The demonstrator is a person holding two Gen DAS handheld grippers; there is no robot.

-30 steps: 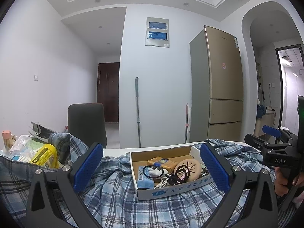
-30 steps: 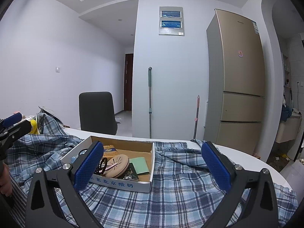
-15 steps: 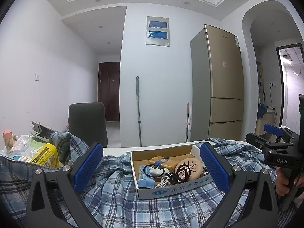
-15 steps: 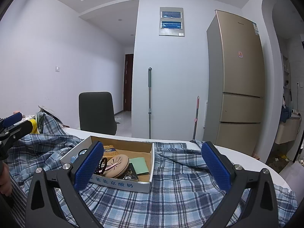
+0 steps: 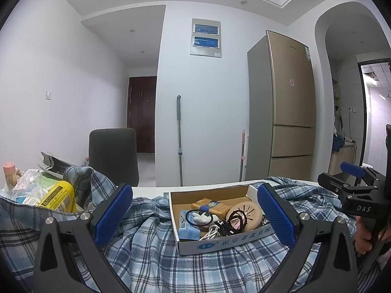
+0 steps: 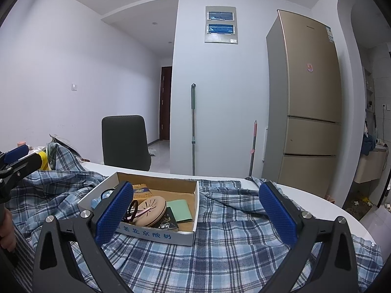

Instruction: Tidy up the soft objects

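Both grippers were wide open and holding nothing: left gripper (image 5: 195,216) and right gripper (image 6: 196,213) hovered side by side over the blue plaid shirt (image 6: 220,251), which lay rumpled across the white bench (image 6: 317,200). Sitting right on the shirt was a shallow cardboard box (image 5: 217,243) full of odds and ends, like a round tan pouch (image 6: 150,210) and black hair ties (image 5: 235,217).

shirt (image 6: 220,251): cut off at bottom edge | box (image 5: 220,245) print: unreadable | table (image 6: 317,200): mostly covered
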